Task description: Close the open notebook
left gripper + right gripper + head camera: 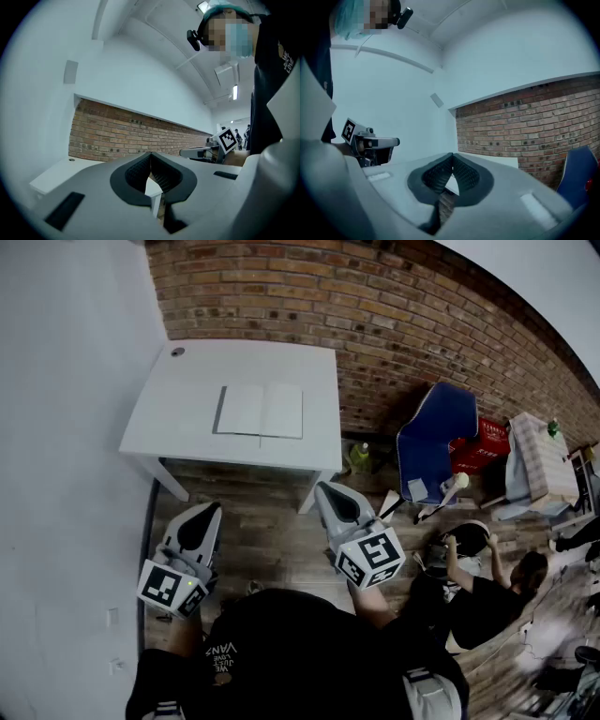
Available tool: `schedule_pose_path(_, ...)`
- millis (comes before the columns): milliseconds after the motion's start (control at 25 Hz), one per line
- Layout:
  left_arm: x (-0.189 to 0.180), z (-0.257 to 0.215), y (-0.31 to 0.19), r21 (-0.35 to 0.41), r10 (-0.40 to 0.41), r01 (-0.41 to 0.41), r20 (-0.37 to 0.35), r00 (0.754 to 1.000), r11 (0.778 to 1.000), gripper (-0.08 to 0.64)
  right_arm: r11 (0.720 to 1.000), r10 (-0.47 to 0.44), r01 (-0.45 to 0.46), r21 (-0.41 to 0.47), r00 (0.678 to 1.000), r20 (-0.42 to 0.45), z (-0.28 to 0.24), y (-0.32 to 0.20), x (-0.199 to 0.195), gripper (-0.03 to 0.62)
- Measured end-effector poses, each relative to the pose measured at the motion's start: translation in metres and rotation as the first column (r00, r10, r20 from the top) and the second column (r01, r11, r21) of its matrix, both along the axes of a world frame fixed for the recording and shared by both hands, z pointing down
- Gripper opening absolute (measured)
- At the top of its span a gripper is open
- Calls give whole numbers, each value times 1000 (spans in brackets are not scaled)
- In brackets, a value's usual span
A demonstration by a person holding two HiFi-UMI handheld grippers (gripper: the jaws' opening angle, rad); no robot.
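Observation:
An open notebook with blank white pages lies flat on the white table, near its middle. Both grippers are held well short of the table, over the wooden floor. My left gripper is shut with nothing between its jaws, and its tips meet in the left gripper view. My right gripper is also shut and empty, with its tips touching in the right gripper view. Each points level toward the table and the brick wall.
A brick wall runs behind the table. A blue chair, a red crate and a green bottle stand to the right. A person crouches on the floor at the right. A white wall borders the left.

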State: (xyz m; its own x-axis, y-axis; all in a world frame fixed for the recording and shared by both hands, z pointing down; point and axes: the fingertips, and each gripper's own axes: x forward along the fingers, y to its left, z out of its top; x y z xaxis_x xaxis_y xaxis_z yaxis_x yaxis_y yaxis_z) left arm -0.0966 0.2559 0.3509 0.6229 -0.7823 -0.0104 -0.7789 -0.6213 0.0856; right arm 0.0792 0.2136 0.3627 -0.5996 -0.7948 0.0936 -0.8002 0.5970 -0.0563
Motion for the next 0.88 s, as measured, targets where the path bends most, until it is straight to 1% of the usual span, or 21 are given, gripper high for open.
schedule_pose_path(200,-20,0,-11,-3,19,-19,8,1000,1000,6,1000,27,-27,15,1000,-1,-4,-11,-16,-3)
schedule_pose_path(360,-35,6,-20,-16,40,-40,10,999,999,6,998,57,-57,9,998,14,0,-17,-29,-3)
schedule_pose_path(480,-44,14,-27,-23,66,-65,18,998,998,6,997,80,-80,0,997,4,6,-20,-37,-3)
schedule_pose_path(600,-51,22,-37,-49,71,-70,9,997,996,6,994,104,-104,-14,994,-11,12,-26,-38,-2)
schedule_pose_path(880,-54,36,-62,-66,65,-64,5,998,996,6,992,119,-119,-28,993,-23,19,-54,-38,-3)
